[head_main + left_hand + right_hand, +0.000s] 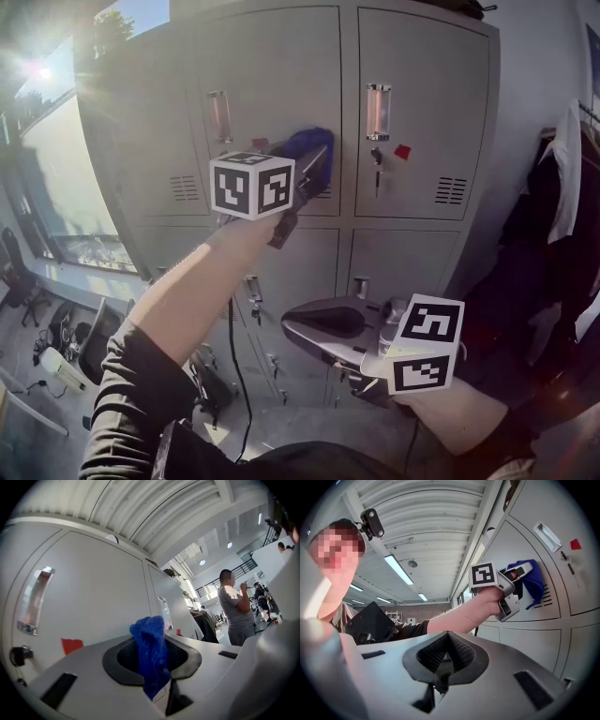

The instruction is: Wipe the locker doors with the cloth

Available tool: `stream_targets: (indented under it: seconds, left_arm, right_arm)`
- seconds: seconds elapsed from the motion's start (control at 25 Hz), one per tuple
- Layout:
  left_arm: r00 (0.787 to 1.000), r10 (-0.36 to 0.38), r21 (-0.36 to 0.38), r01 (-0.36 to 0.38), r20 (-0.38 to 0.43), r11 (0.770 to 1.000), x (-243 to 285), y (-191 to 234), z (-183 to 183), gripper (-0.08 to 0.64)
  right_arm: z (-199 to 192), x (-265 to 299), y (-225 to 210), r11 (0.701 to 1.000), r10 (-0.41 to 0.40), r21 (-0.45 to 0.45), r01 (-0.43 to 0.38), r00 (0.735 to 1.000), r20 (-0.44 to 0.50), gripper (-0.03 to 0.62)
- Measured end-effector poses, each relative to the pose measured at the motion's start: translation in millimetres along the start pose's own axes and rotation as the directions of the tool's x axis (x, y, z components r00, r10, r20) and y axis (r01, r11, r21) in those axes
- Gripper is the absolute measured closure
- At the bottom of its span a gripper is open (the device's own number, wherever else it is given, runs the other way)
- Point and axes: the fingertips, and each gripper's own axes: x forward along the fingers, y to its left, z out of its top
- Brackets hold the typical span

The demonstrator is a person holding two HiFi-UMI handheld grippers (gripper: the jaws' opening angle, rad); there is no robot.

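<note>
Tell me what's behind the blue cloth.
The cloth, clamped in the left gripper, sits against a grey locker door; vent slots show beside it. The door patch it covers can't be seen.

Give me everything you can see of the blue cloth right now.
The blue cloth is a small, bunched piece of deep blue, knit-looking fabric. The left gripper is shut on it: a crumpled wad sticks out past the jaw tips and a tail hangs down. It is held at the upper left locker door, by its vent slots, and seems to press against the metal.
</note>
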Motion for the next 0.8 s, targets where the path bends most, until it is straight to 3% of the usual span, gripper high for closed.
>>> stream_targets:
  seconds: [0.12, 0.28, 0.4, 0.56, 0.8]
  left_arm:
    - [0.996, 0.085, 0.026, -0.085, 0.01, 0.996, -35.1, 29.7, 0.4, 0.456]
    - [0.972, 0.23, 0.052, -0.232, 0.04, 0.971, -79.6, 77.1, 5.5, 0.456]
    - [0.958, 0.285, 0.07, -0.285, 0.019, 0.956, -92.6, 94.0, 0.3, 0.456]
    - [0.962, 0.272, 0.054, -0.272, -0.001, 0.961, -85.5, 91.5, -7.3, 0.456]
    - [0.984, 0.176, 0.035, -0.175, -0.004, 0.984, -46.6, 53.5, -19.1, 0.456]
  right_arm:
    - [-4.4, 10.8, 4.2, 0.999, 0.04, 0.001, -0.04, 0.999, -0.012, 0.595]
    - [-7.1, 28.5, 11.2, 0.994, 0.106, 0.002, -0.106, 0.994, -0.016, 0.595]
    - [-7.4, 39.1, 16.9, 0.989, 0.146, 0.008, -0.146, 0.989, -0.01, 0.595]
    - [-10.1, 41.3, 19.7, 0.987, 0.161, 0.013, -0.161, 0.987, -0.009, 0.595]
    - [-15.4, 24.2, 6.6, 0.994, 0.103, 0.036, -0.103, 0.995, 0.0, 0.595]
